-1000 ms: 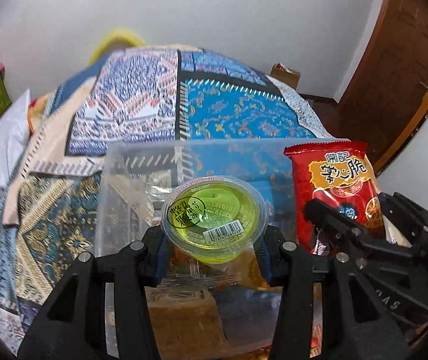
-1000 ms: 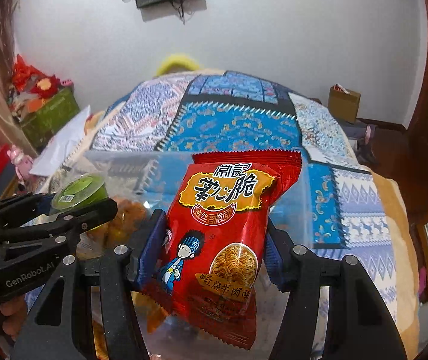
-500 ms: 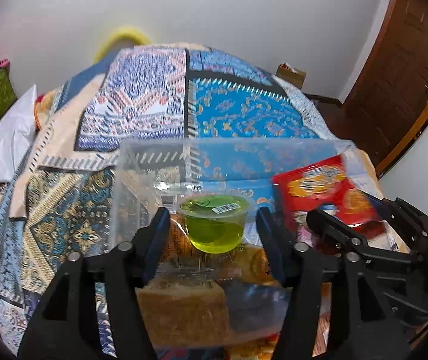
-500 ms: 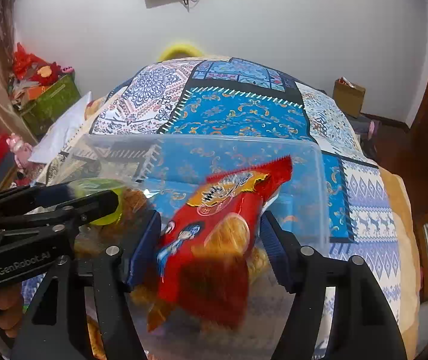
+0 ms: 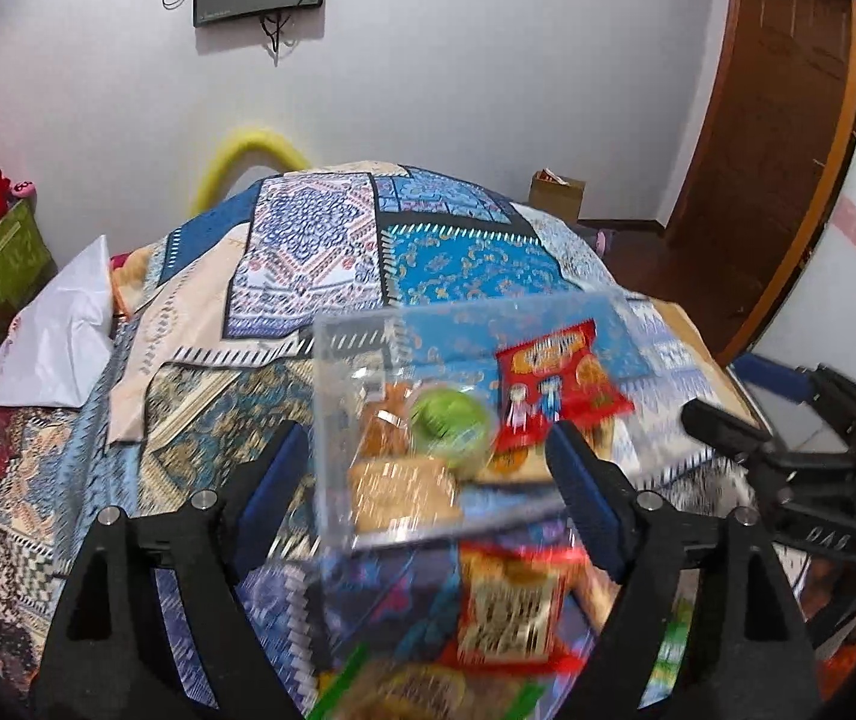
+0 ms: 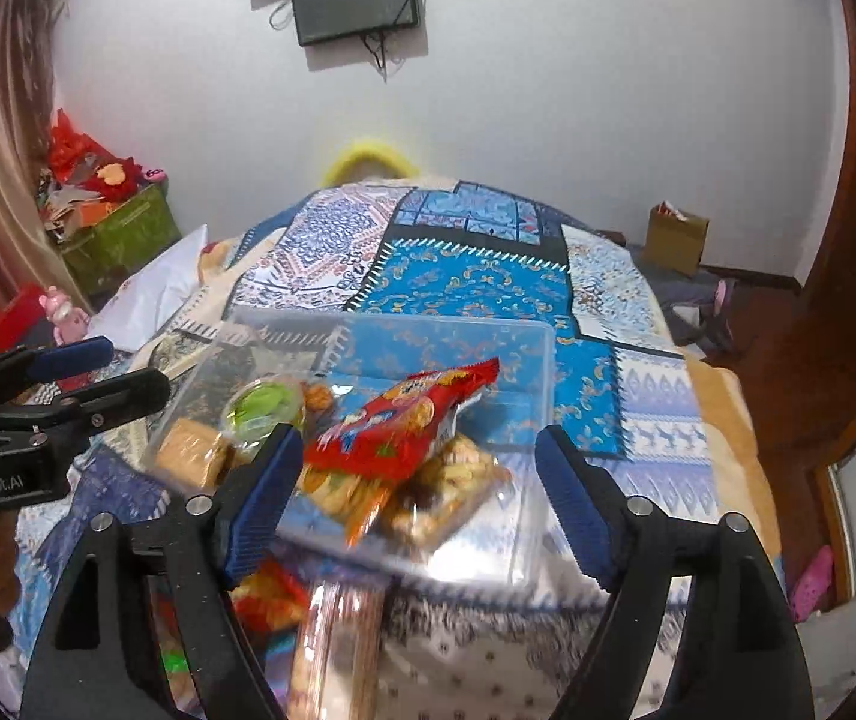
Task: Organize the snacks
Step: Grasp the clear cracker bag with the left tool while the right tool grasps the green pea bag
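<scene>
Patchwork blue quilt (image 6: 475, 282) under a clear plastic box (image 6: 541, 360) – both tongs (image 5: 428, 480) (image 6: 410, 480) released, empty; nearer snacks blurred.

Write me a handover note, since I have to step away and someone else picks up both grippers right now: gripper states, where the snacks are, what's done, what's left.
Left gripper: open, empty, above the clear bin's near left side.
Right gripper: open, empty, at the bin's near edge.
In the bin: green jelly cup, red noodle-snack bag lying tilted on top of other wrapped snacks, and a biscuit pack at the left.
Done: cup and red bag are inside the bin.
Left: loose packets on the bedspread in front of the bin, including a red-and-yellow packet and a long clear-wrapped pack. Frames are blurred, so confirm labels yourself.
</scene>
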Motion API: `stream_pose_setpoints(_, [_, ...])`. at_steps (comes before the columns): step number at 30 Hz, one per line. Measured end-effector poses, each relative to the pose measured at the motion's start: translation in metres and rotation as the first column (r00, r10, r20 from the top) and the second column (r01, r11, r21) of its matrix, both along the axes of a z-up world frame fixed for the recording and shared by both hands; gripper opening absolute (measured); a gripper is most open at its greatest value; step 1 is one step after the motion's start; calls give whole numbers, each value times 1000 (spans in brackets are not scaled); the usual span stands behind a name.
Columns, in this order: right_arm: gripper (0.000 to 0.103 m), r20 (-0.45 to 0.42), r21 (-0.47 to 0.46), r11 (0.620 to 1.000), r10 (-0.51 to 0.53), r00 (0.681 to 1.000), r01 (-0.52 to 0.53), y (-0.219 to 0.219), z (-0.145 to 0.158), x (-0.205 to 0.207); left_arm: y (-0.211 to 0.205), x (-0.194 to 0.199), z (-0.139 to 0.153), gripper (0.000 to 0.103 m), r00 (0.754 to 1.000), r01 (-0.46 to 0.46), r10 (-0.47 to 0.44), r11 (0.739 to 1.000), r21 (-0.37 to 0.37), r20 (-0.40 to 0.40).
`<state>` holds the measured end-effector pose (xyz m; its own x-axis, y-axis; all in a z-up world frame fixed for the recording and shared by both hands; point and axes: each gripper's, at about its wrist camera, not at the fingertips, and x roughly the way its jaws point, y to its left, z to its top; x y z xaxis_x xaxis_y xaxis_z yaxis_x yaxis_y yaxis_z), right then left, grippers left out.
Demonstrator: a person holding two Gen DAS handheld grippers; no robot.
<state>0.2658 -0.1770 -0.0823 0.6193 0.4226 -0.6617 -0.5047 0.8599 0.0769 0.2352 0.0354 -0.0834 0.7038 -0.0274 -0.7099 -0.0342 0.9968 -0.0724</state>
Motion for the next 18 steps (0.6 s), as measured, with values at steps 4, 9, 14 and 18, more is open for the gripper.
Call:
stream_pose_setpoints(4, [78,-2,-16,1000,3,1000,-3,-11,-3,-25,2,-27,-9,84,999,8,-7,1000,9,-34])
stream_pose_setpoints(9, [78,-34,-32,999,0,999,-2,-19,-17,-48,7,-61,-30,84,996,12,-12,1000,-4,-93])
stream_pose_setpoints(14, [78,-86,-44,999,-12,996,9,-27,-36,-66,9,-89,-49,84,992,2,-4,1000,-17,-127])
stream_pose_setpoints(18, [78,-123,-58,998,-19,992,12,-32,-51,-79,3,-106,-61,84,989,22,-28,999,-40,-147])
